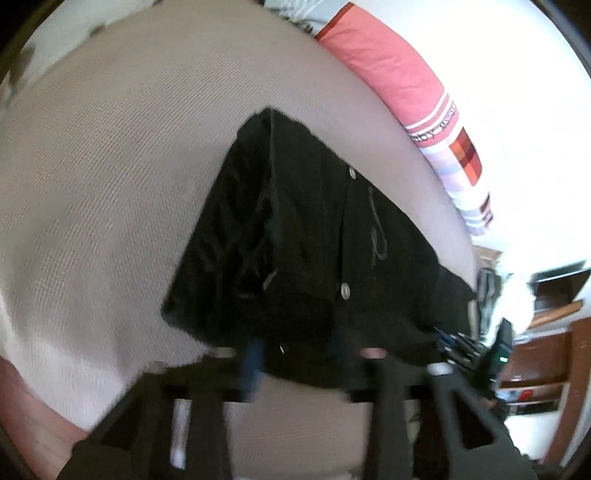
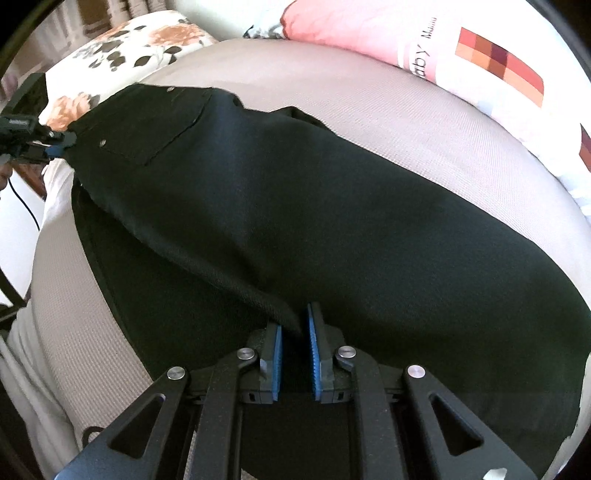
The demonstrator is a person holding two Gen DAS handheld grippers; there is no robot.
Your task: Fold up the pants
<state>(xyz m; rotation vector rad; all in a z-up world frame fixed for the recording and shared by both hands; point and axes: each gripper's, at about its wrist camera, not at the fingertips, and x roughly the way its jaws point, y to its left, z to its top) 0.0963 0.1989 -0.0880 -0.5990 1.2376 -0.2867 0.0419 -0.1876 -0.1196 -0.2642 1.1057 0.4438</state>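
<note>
The right gripper (image 2: 295, 332) is pointed steeply downward with its blue-padded fingers (image 2: 314, 354) drawn nearly together on a ridge of black cloth, while the left gripper (image 2: 61, 144), seen from the right wrist view, is held at the cloth's far edge, its jaws' stance unclear.

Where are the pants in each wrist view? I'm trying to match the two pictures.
Left wrist: pants fill the centre, waist end with buttons nearest the camera.
Right wrist: pants stretch from upper left to lower right, across the beige cover.
Shared landmark: the pink pillow, upper right in both.
</note>
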